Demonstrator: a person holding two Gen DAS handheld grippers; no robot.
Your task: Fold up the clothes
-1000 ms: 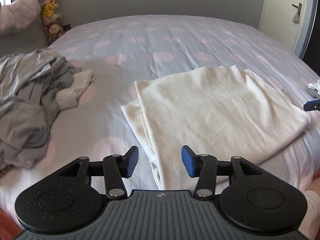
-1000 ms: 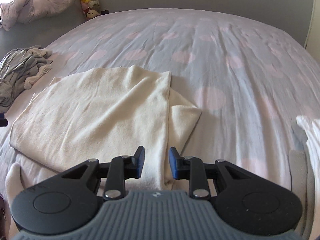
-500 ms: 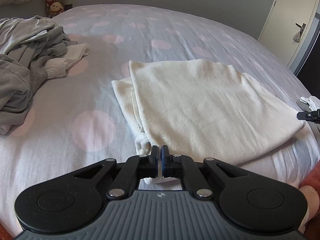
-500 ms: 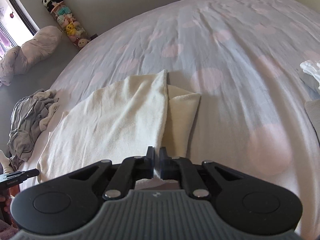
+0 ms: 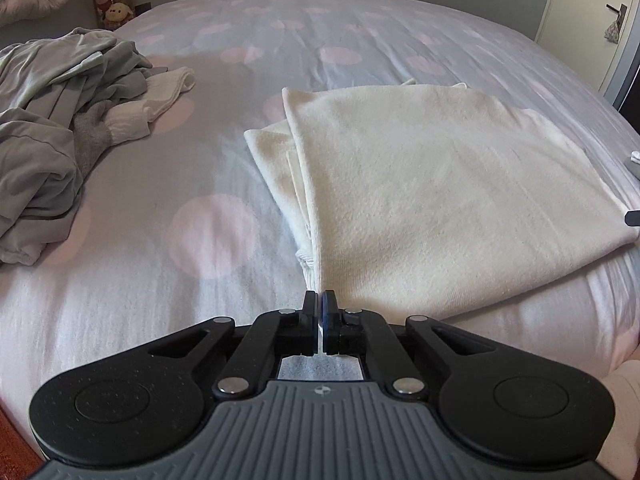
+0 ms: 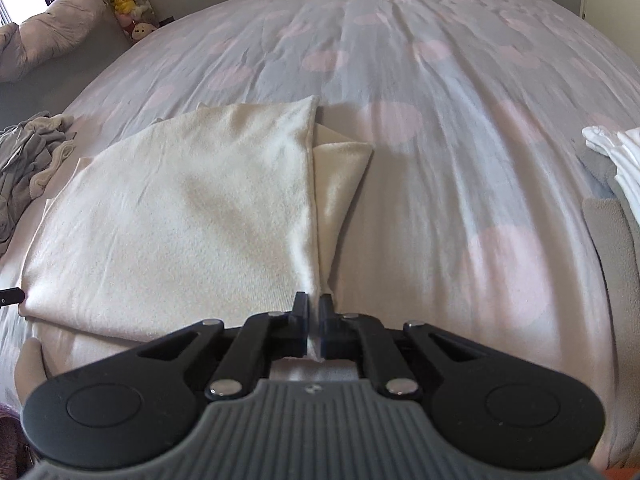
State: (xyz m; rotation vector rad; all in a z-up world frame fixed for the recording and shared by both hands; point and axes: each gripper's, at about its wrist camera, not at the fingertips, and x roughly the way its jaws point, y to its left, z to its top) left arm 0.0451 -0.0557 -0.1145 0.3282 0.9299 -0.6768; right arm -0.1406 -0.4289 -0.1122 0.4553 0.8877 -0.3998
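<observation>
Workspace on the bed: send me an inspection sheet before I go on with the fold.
Surface: bed sheet, grey with pink dots, lightly wrinkled.
Job's things: cream garment, flat, partly folded, a narrower layer showing along each side.
Clutter: grey clothes heap with white socks to the left; white and grey items at the right edge.
Grippers: left gripper shut on the garment's near left corner; right gripper shut on its near right corner.
Cables: nothing seen.
Surroundings: plush toys, door with handle, grey wall.
</observation>
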